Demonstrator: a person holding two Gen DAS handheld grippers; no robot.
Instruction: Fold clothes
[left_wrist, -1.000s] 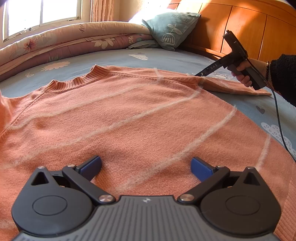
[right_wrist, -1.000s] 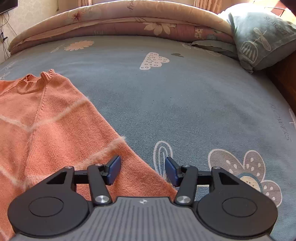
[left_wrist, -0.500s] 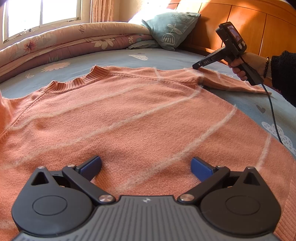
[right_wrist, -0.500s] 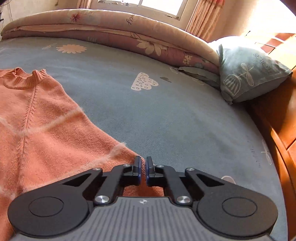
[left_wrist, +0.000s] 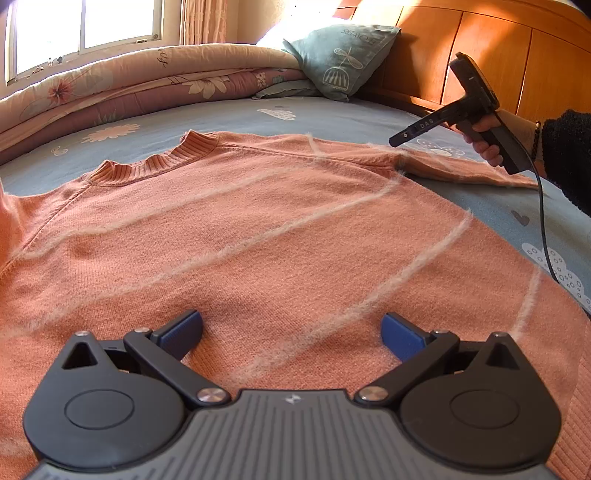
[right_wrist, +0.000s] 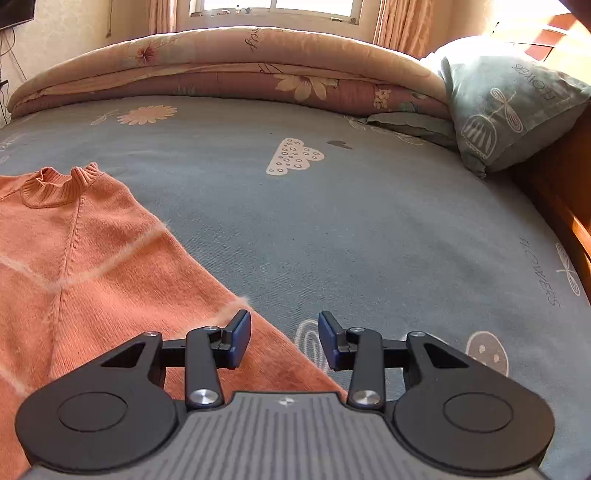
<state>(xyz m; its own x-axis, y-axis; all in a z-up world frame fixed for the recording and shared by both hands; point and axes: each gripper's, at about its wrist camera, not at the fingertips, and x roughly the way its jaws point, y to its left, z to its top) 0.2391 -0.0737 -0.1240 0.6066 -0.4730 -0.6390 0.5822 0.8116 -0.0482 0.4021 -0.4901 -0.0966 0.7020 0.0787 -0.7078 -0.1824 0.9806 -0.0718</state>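
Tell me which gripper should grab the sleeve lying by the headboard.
Right. The right gripper hovers over that sleeve, jaws just reopened and empty. The left gripper sits open over the sweater's middle, farther off.

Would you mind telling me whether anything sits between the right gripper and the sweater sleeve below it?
Nothing visible does. The right gripper hangs with its jaws apart, having just opened, over the edge of the orange sweater, with only bare bedsheet beside it. The pillow and rolled quilt lie well off at the bed's far side.
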